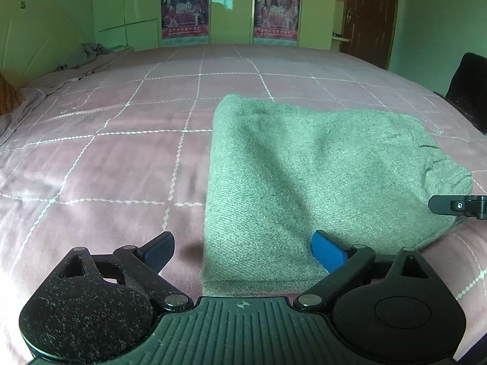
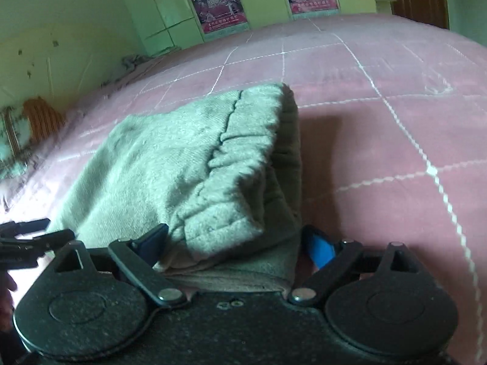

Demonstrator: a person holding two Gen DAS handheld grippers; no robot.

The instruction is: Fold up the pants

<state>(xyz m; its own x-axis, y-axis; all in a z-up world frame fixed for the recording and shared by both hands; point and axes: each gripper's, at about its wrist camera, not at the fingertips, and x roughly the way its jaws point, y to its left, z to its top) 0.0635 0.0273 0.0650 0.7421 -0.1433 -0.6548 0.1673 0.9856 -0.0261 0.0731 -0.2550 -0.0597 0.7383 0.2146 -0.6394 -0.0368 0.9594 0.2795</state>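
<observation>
**Both claws spread wide, pants down in a folded stack**

Here's the left gripper (image 1: 242, 251), low over the near edge of the grey-green pants (image 1: 304, 164), and its jaws stand wide apart. The left pad hangs over bare bedspread, the blue right pad (image 1: 327, 254) sits over the cloth, and nothing is pinched between them. That reads as a release: the fabric lies under its own weight, not lifted.

Over to the right gripper (image 2: 240, 248), same story. Jaws spread, with the thick layered corner of the pants (image 2: 194, 158) lying between the pads, but neither pad looks to be pressing on it. The bundle's gathered band and stacked edges sit right at that claw's mouth, so this is likely the end it was carrying.

Outward now: the pants rest as a compact rectangle on the pink quilted bedspread (image 1: 106, 158), near the front edge of the bed, several layers deep. Both claws flank the same near edge, one at each corner, which suits laying a fold down evenly. I'd judge the fold is nearly done, perhaps needing only a smoothing. Beyond, a green wardrobe (image 1: 185, 9) and a brown door (image 1: 369, 12).
</observation>
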